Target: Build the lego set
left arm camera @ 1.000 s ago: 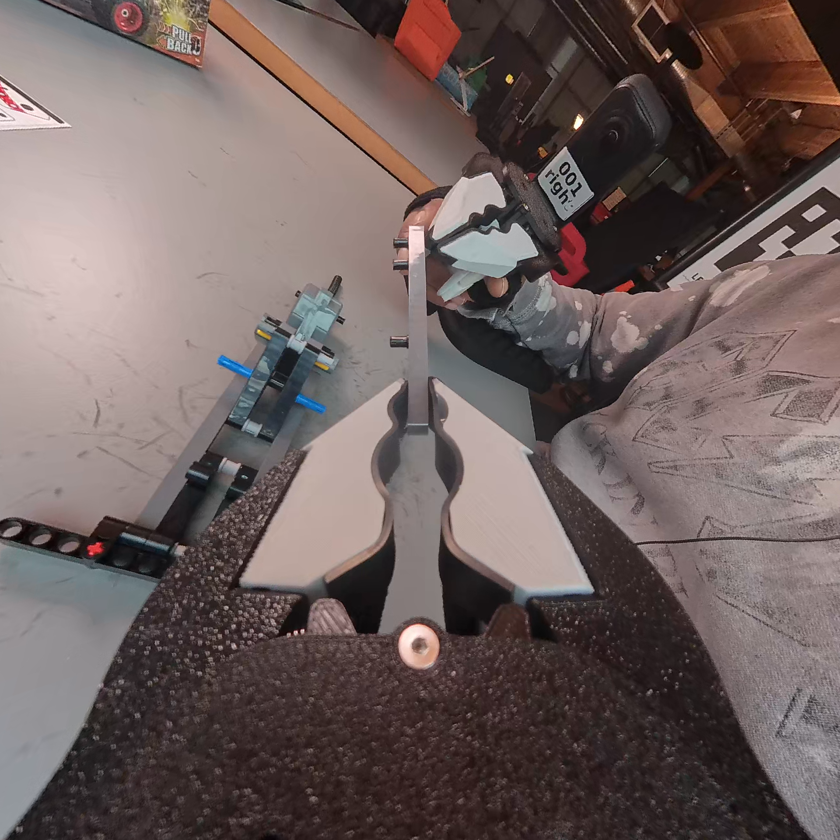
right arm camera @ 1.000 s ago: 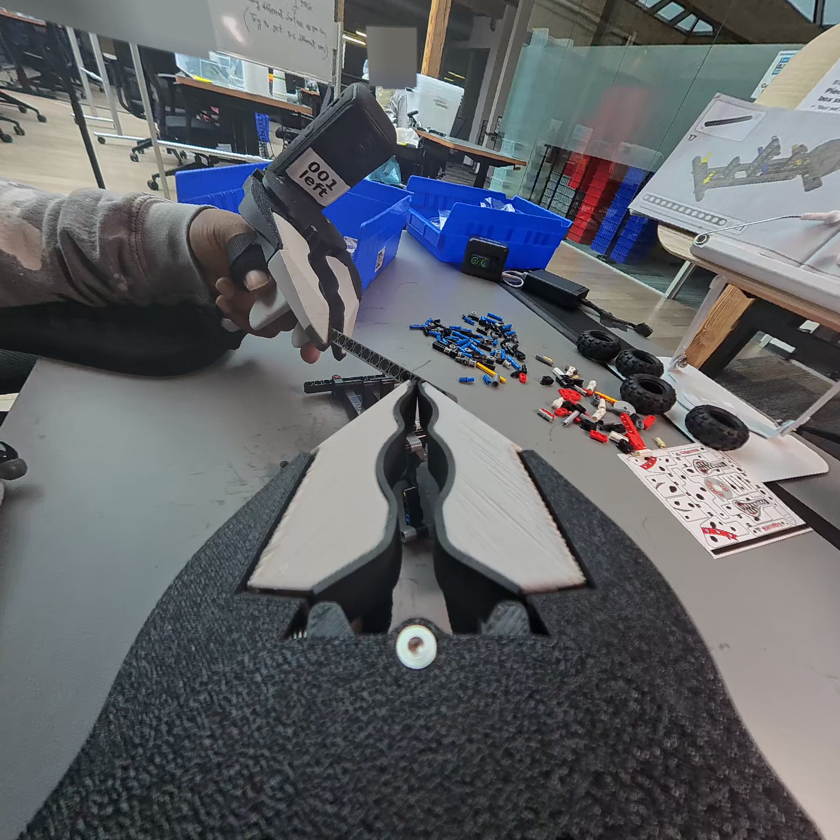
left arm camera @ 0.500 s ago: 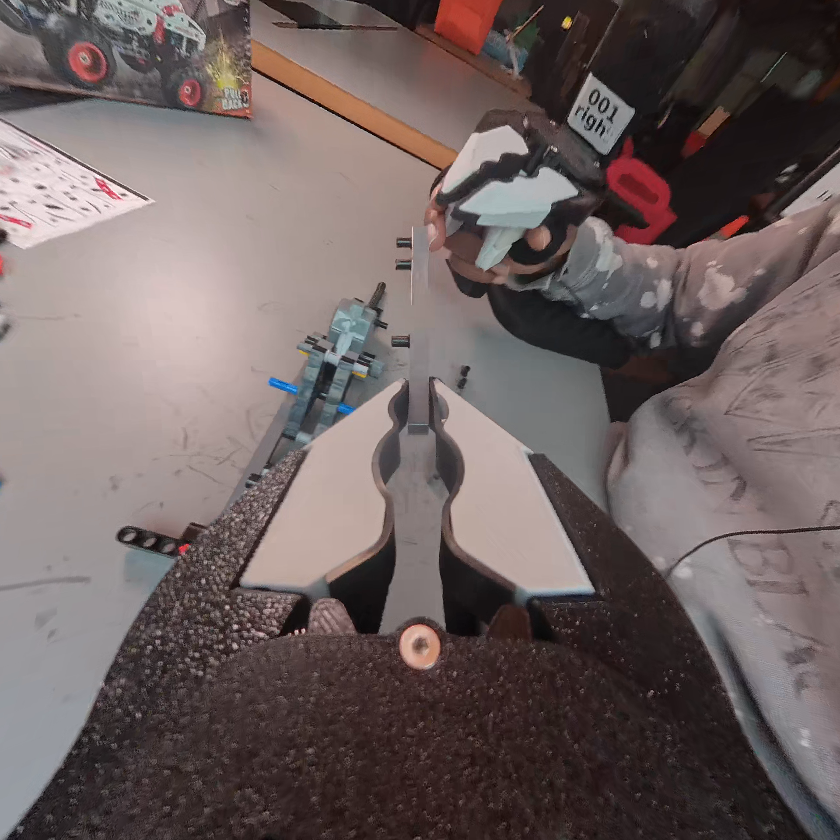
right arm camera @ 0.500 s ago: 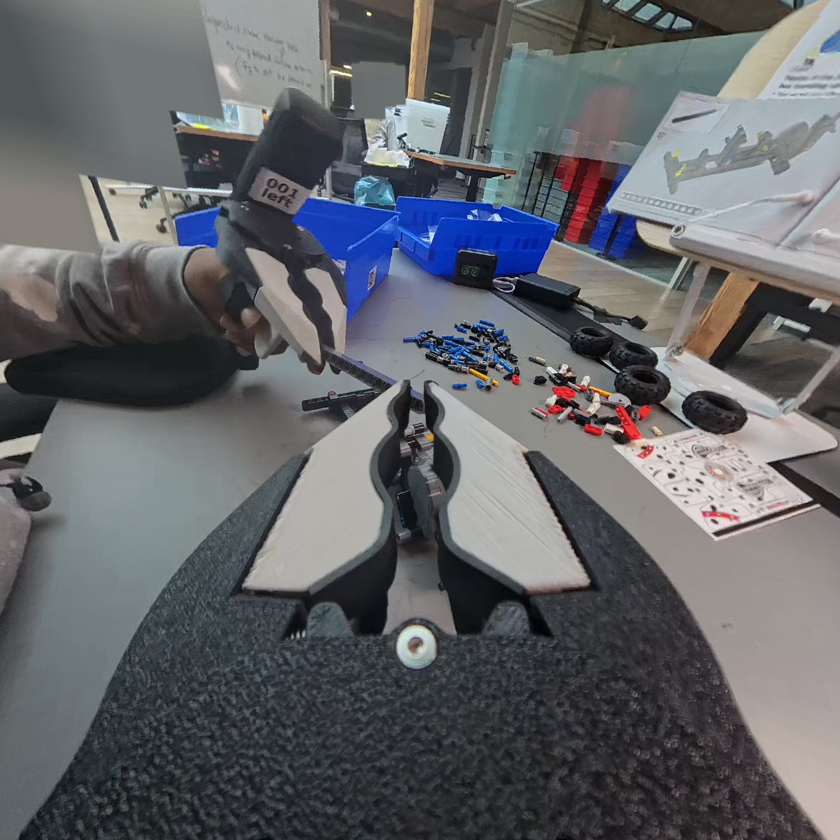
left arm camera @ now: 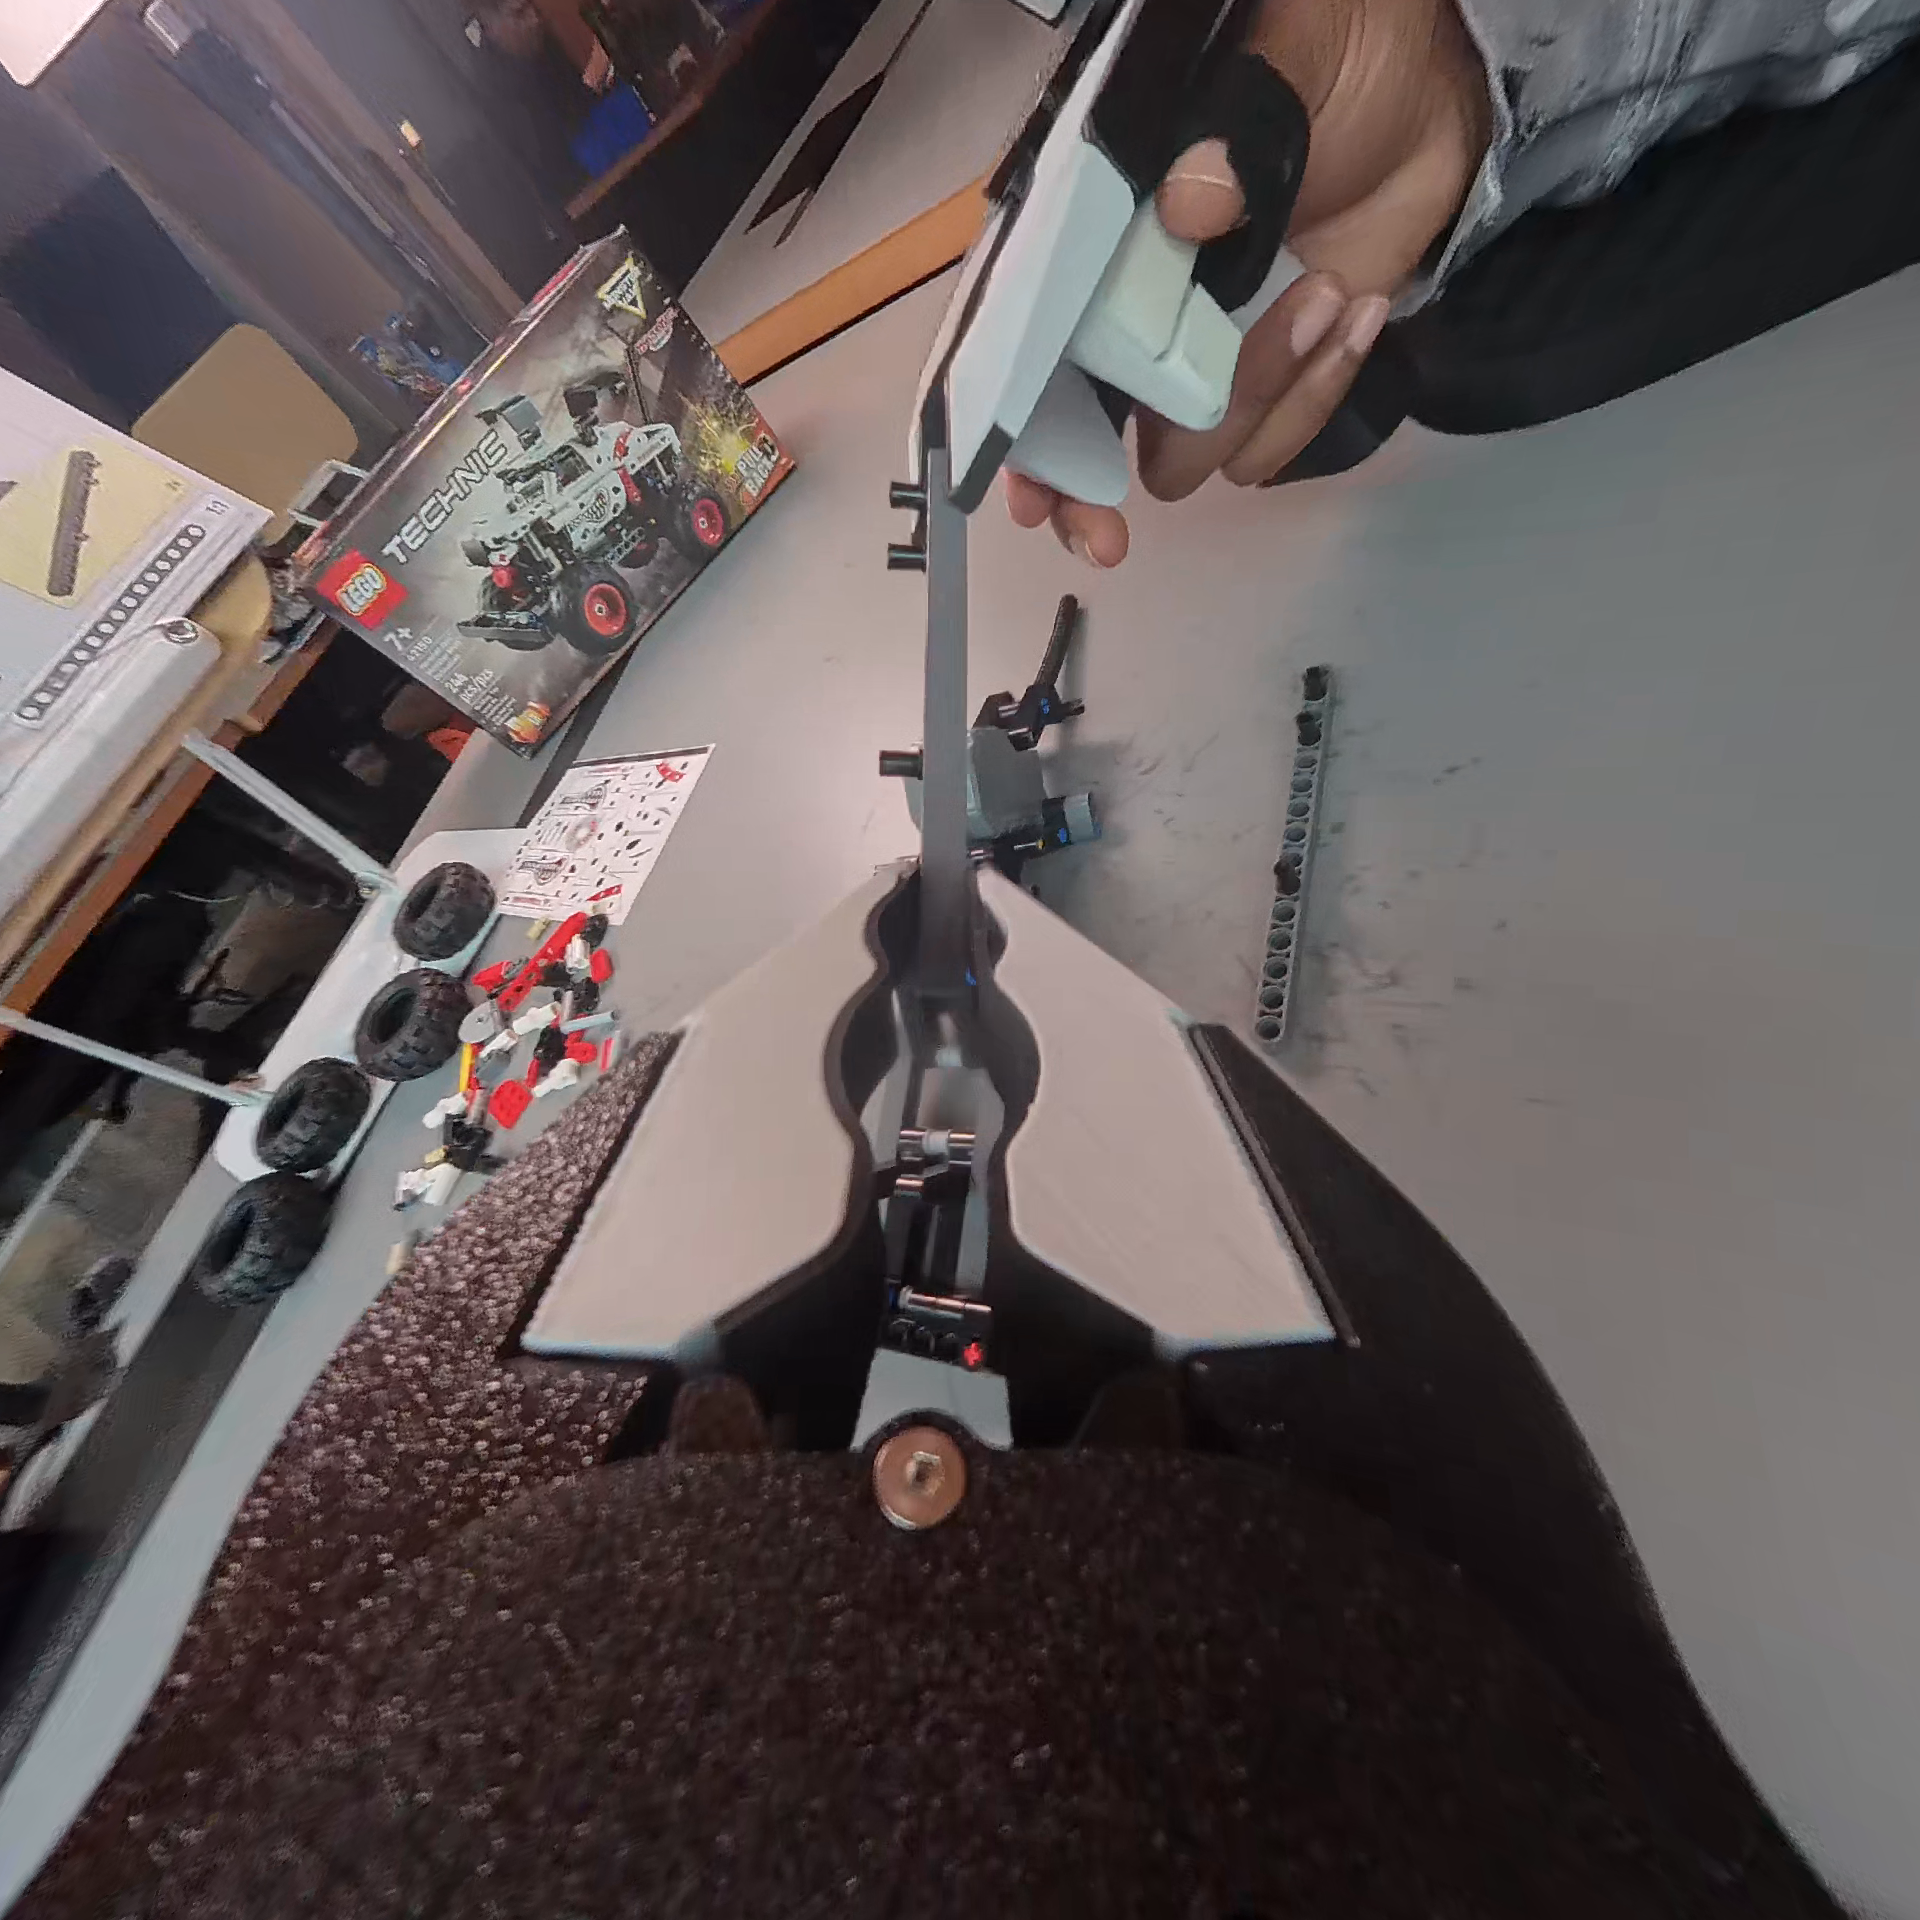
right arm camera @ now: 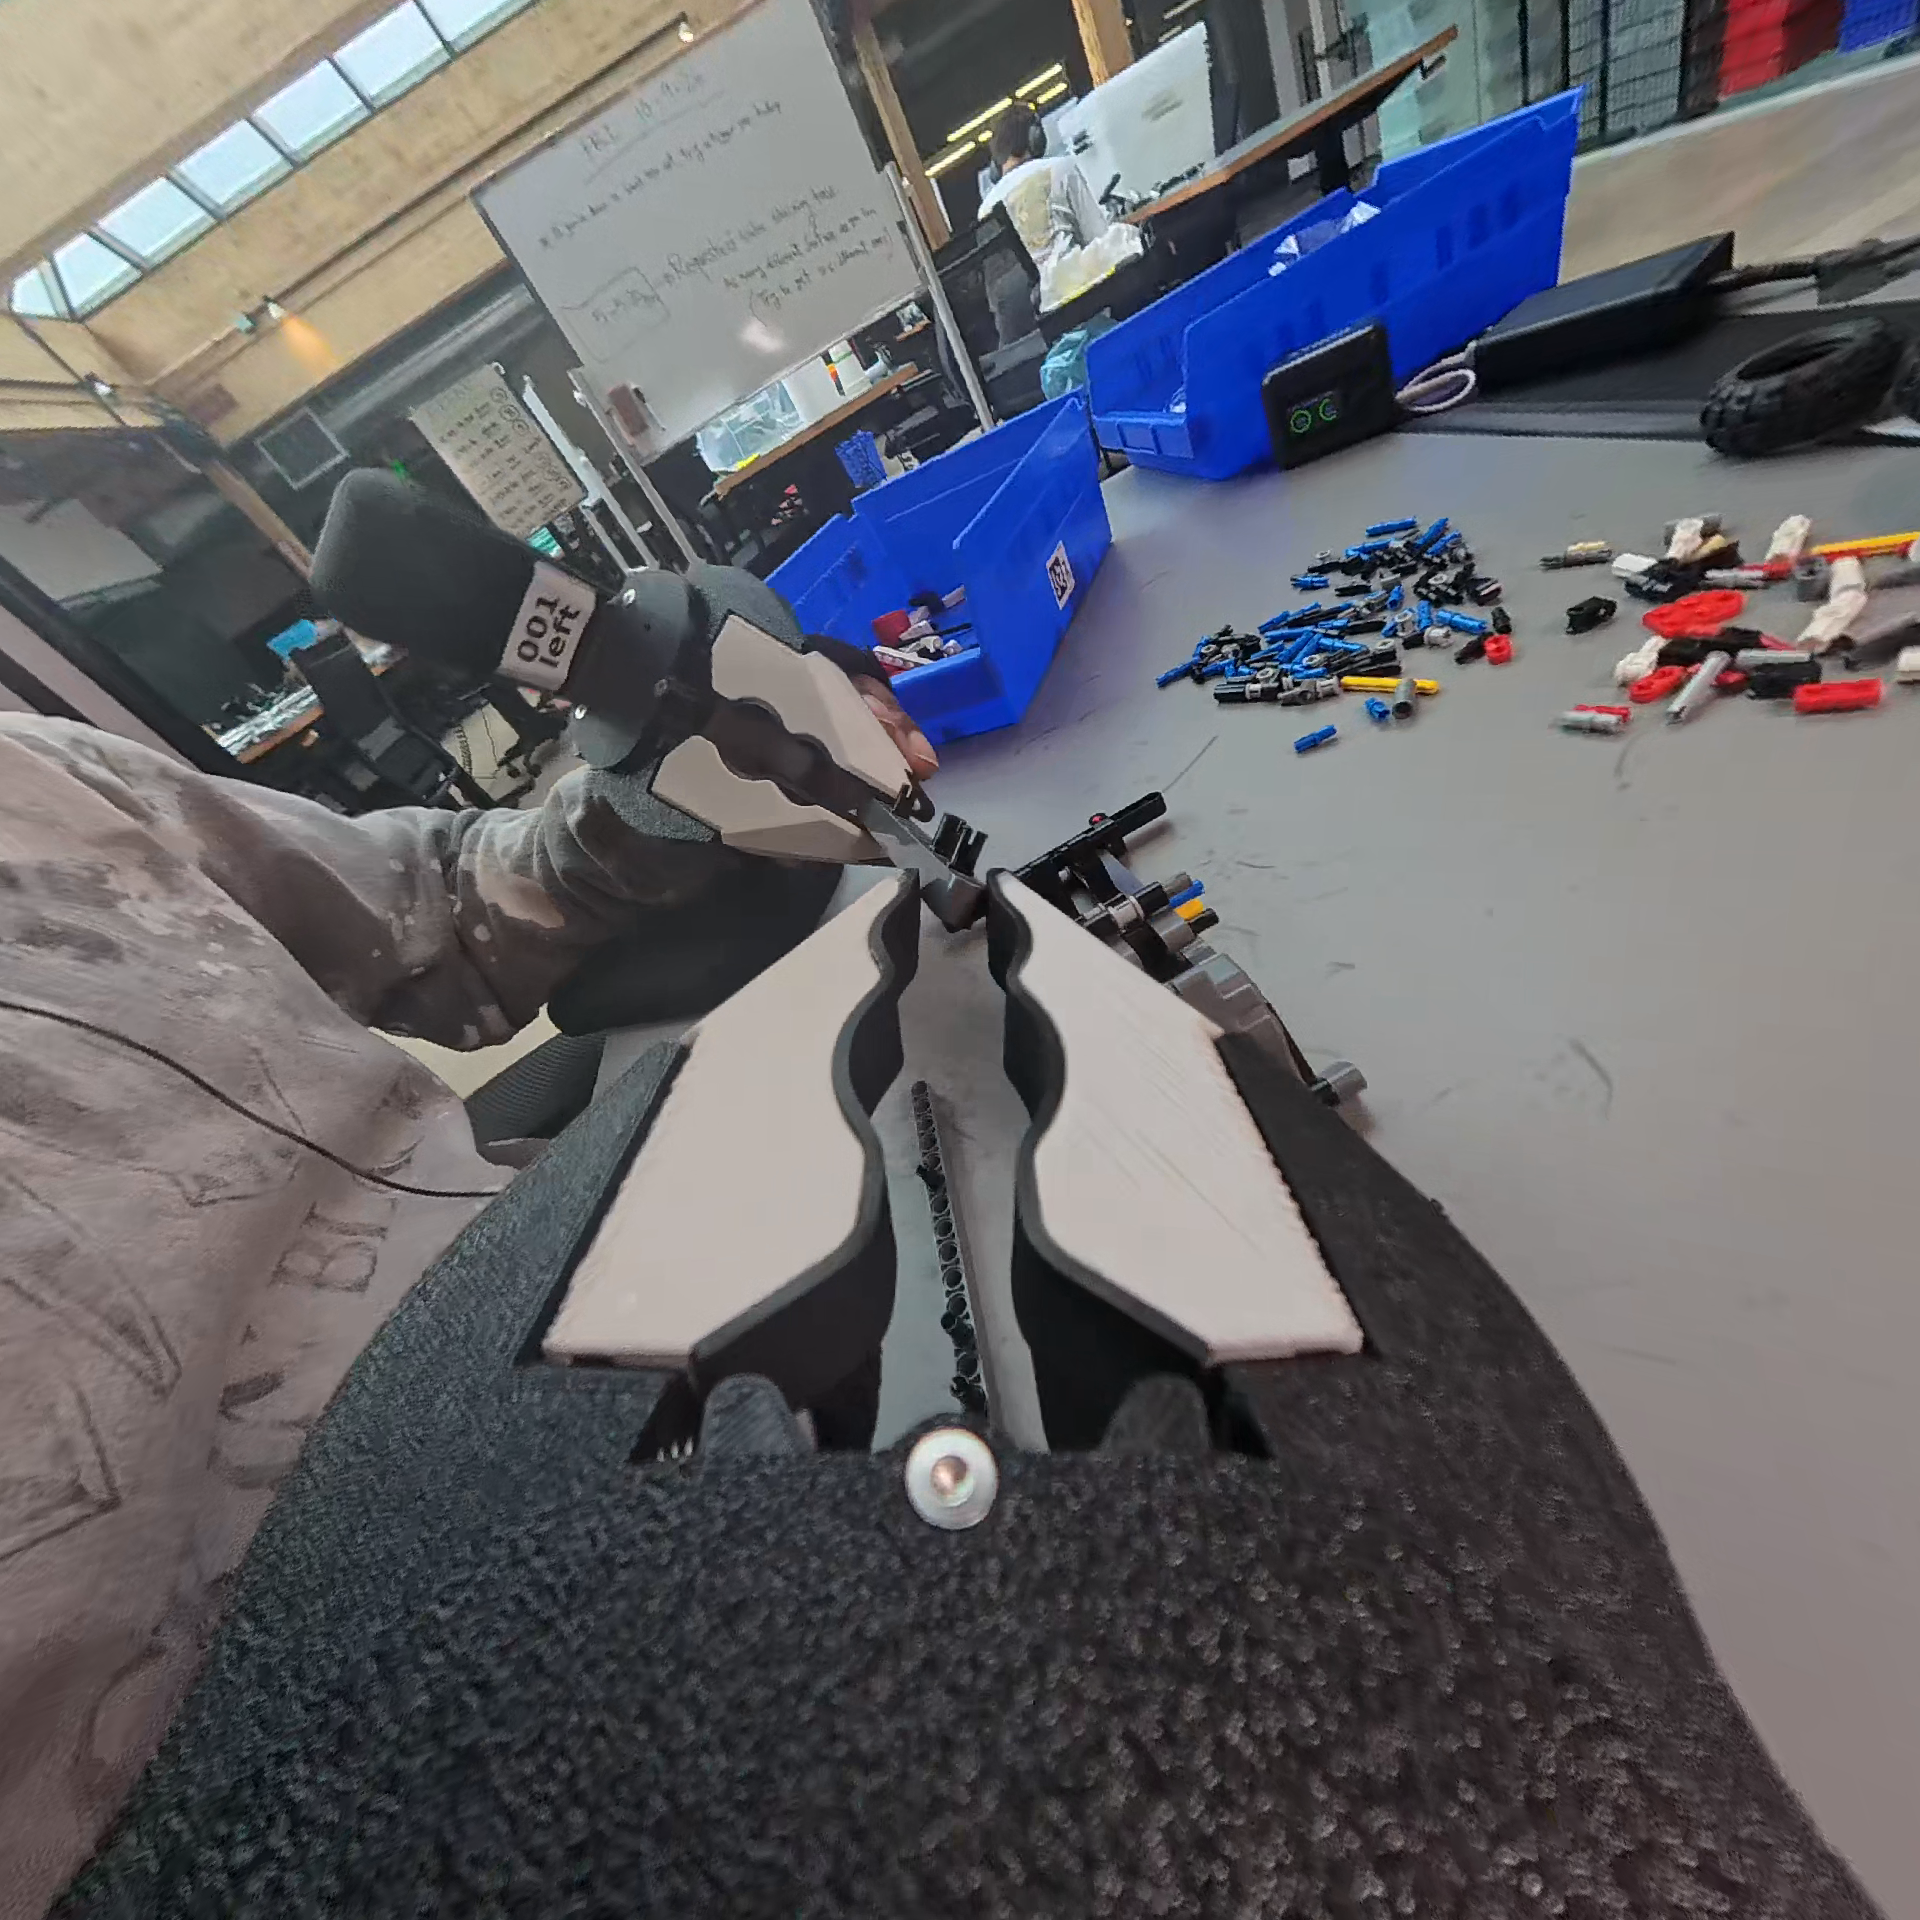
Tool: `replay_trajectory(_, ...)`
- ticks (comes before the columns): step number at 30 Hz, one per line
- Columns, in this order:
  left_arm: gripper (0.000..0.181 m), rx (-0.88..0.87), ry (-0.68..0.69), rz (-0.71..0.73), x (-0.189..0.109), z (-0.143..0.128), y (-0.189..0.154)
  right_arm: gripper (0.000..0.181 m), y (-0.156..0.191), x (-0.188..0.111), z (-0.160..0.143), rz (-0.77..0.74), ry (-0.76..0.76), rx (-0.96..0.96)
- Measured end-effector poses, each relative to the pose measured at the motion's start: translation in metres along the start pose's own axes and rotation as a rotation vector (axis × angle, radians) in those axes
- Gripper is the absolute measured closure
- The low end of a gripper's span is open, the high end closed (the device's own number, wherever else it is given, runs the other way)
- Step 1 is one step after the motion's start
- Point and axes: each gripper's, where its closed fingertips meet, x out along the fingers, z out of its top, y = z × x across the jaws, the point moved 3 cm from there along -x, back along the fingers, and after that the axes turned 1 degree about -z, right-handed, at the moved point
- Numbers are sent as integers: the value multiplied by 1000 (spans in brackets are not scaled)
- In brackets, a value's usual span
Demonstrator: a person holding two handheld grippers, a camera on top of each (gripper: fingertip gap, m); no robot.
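My left gripper (left arm camera: 940, 883) is shut on a long dark grey beam (left arm camera: 943, 675) with black pins on its side, held above the table. My right gripper (right arm camera: 951, 896) has its tips closed around the beam's far end (right arm camera: 951, 894); it also shows at the top of the left wrist view (left arm camera: 1023, 343). The left gripper also shows in the right wrist view (right arm camera: 821, 790). The partly built chassis (left arm camera: 1008, 779) lies on the table under the beam, also seen beside my right fingers (right arm camera: 1153, 914). A lighter grey holed beam (left arm camera: 1294, 852) lies to the right.
The set's box (left arm camera: 540, 499), a sticker sheet (left arm camera: 603, 831), several black tyres (left arm camera: 410, 1023) and a pile of red and white parts (left arm camera: 520, 1049) lie at left. Blue and black pins (right arm camera: 1351, 634) and blue bins (right arm camera: 977, 561) are farther off. A sleeve (right arm camera: 208, 1039) is at left. The grippers' ends are close to 8 cm from one another.
Both grippers swung round and came close together. The right gripper's jaws opened slightly and now hold the beam's far end. The left gripper still holds the beam.
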Motion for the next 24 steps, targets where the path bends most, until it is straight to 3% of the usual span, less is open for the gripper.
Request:
replay_trajectory(3, 148, -247, -104, -172, -4, 4, -5, 173, 18, -5, 3, 46, -23, -297)
replay_trajectory(5, 147, -471, -186, -326, -10, 10, -6, 174, 35, -8, 1, 61, -56, -558)
replay_trajectory(7, 148, -586, -227, -396, -13, 13, -4, 174, 50, -5, -5, 72, -52, -723)
replay_trajectory(12, 169, -421, -195, -410, -11, 17, -19, 174, 65, -1, -12, 75, -53, -890)
replay_trajectory(20, 171, -74, -78, -102, -9, 18, -7, 168, 31, -8, 2, -140, -22, -824)
replay_trajectory(24, 172, -5, -21, -23, -7, 13, -2, 168, 29, -10, 8, -185, -41, -812)
